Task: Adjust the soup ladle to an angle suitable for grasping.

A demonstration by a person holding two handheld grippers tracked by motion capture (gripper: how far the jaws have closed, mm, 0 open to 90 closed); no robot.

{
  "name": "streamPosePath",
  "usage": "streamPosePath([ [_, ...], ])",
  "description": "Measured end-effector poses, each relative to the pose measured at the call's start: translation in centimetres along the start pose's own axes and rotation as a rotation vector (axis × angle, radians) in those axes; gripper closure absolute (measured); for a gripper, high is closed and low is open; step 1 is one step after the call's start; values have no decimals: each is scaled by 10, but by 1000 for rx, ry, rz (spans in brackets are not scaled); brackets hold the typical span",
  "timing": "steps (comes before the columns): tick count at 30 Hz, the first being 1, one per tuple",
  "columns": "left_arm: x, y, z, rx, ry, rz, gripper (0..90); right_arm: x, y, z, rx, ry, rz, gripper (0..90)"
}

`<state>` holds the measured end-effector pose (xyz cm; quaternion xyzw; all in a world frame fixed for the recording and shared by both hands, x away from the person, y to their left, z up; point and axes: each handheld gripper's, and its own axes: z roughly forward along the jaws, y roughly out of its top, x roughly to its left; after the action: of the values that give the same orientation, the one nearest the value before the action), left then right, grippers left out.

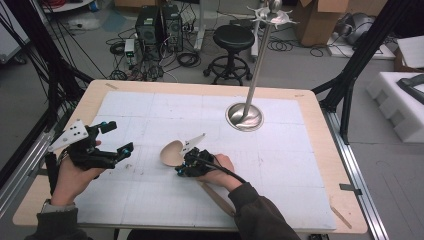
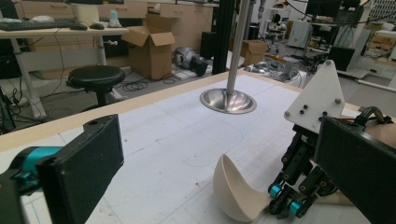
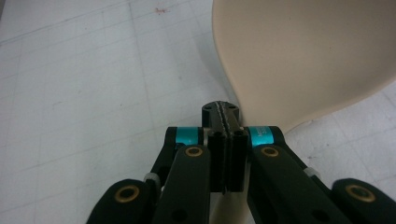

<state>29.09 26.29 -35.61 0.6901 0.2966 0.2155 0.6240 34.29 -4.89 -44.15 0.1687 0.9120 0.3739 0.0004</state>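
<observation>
Right gripper jaws clamped on spoon handle, bowl just ahead | left gripper agape

Even, diffuse overhead light fills the room, and the white table mat reads bright without blowing out. Shadows are soft and short, pooled under the hands. The steel stand base carries a mild glare. All three pictures are soft and grainy; in the left gripper view the near jaws blur, and the high view bends straight lines at its edges
</observation>
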Motion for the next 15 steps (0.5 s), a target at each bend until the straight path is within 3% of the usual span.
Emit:
streamPosePath([
  [15,1,-1,-1,-2,-3,-6,18,-11,-6,-11,6,-66,58,900],
])
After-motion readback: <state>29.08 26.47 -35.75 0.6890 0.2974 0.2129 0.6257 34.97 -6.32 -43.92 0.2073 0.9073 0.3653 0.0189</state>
